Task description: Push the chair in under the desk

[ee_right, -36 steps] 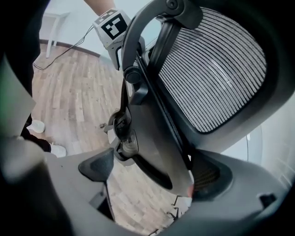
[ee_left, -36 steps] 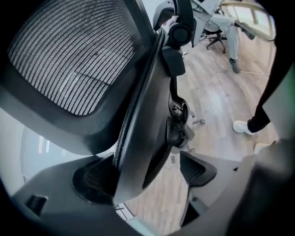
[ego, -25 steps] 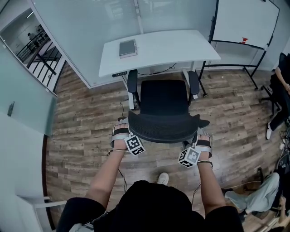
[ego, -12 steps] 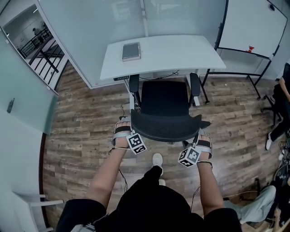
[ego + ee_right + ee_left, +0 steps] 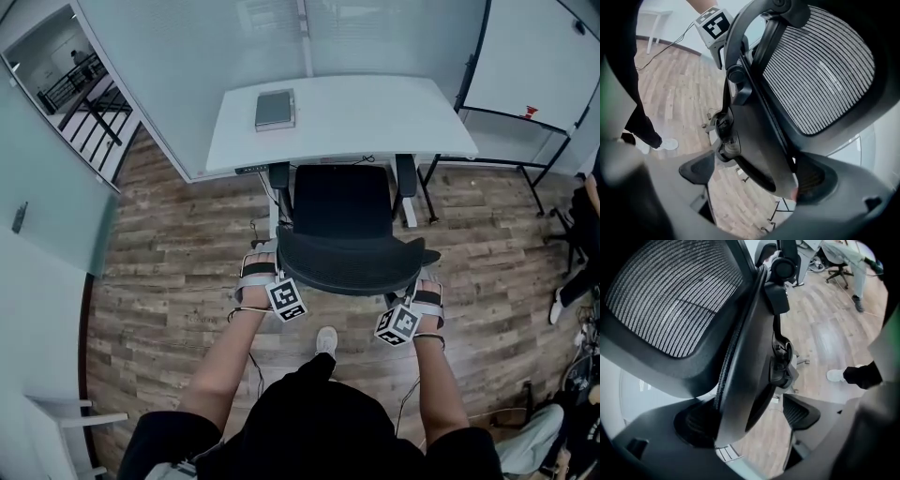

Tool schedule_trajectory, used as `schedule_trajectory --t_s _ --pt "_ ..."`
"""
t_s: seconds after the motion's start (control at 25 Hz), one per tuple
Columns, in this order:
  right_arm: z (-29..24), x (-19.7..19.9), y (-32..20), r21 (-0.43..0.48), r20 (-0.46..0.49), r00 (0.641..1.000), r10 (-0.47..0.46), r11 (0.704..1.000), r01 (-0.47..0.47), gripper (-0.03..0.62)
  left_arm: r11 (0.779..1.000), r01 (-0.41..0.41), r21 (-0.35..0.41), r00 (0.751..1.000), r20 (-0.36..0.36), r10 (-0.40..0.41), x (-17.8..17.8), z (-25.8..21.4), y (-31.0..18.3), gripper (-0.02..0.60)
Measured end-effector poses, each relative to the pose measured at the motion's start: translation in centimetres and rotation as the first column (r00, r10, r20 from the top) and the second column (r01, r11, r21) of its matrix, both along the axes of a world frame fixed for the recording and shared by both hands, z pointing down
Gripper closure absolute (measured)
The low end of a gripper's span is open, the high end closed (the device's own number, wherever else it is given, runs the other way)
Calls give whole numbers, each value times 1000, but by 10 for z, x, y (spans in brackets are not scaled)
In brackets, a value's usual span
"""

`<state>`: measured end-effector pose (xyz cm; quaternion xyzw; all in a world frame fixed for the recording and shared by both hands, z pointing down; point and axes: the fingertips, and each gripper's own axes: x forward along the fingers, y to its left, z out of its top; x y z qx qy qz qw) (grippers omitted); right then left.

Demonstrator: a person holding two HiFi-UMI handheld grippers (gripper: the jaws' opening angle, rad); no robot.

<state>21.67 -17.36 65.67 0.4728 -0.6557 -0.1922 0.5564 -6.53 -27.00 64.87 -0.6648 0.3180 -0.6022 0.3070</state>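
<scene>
A black mesh office chair stands in front of the white desk, the front of its seat at the desk's near edge. I stand behind its backrest. My left gripper is at the backrest's left edge and my right gripper at its right edge. In the left gripper view the left gripper straddles the backrest's frame; one jaw lies against it and floor shows before the other. The right gripper straddles the frame the same way.
A grey book lies on the desk. A glass wall runs behind the desk, and a whiteboard on a stand is at the right. Another person is at the right edge. My shoe is behind the chair.
The chair has rolled forward toward the desk, with its armrests now at the desk's edge. Both grippers and my body have followed it.
</scene>
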Motion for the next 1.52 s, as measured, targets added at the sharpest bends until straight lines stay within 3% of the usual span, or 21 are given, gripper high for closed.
schedule_trajectory --t_s 1.52 --pt "4 45 -185 -61 -94 996 10 998 -16 77 1000 -16 7 998 -59 16 38 -6 -165 141"
